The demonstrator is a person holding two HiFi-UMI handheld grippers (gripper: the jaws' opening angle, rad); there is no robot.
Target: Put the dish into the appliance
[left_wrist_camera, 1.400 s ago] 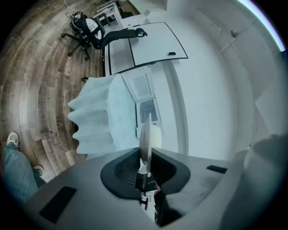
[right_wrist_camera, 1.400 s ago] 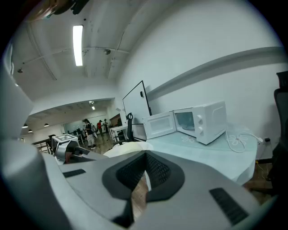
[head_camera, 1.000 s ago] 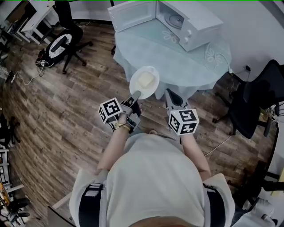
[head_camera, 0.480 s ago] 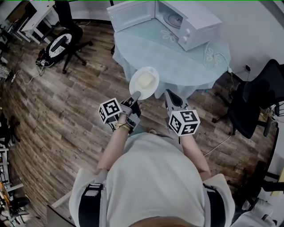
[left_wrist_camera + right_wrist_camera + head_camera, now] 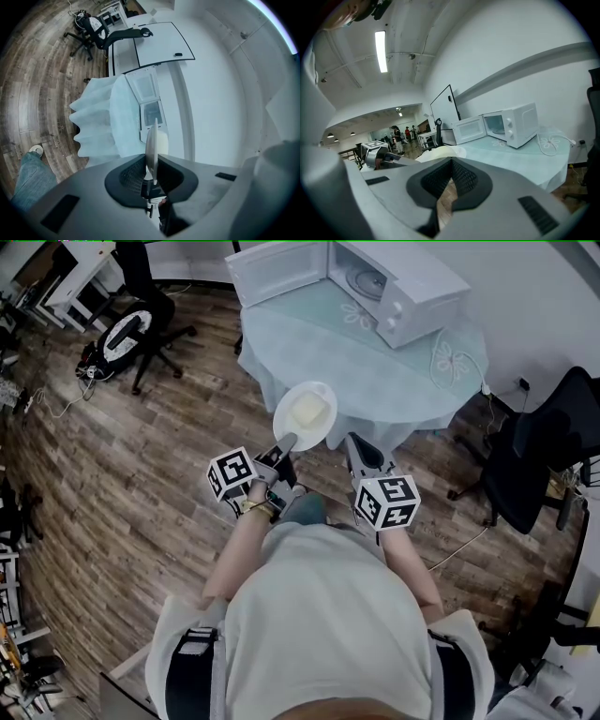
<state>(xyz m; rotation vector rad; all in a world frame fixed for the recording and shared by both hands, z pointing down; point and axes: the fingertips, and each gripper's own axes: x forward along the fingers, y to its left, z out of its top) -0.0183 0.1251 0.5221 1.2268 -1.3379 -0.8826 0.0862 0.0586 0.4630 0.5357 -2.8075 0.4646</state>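
A white dish (image 5: pixel 305 413) with a pale yellow lump of food on it is held out level in front of the person, over the near edge of the round table (image 5: pixel 375 367). My left gripper (image 5: pixel 285 441) is shut on the dish's near rim. In the left gripper view the dish (image 5: pixel 151 140) stands edge-on between the pads of the left gripper (image 5: pixel 151 164). The white microwave (image 5: pixel 405 285) stands at the table's far side with its door (image 5: pixel 279 268) swung wide open. My right gripper (image 5: pixel 355 441) hovers to the right of the dish, shut and empty; its view shows the right gripper (image 5: pixel 450 165) with its pads meeting.
A pale cloth (image 5: pixel 105 122) hangs down round the table. A white cable (image 5: pixel 450 357) lies on the table right of the microwave. Black office chairs stand at the right (image 5: pixel 539 460) and the back left (image 5: pixel 141 329). The floor (image 5: pixel 122 465) is wood plank.
The dish and the left gripper have hardly moved. The right gripper has edged slightly left, and the person's knee now shows between the arms.
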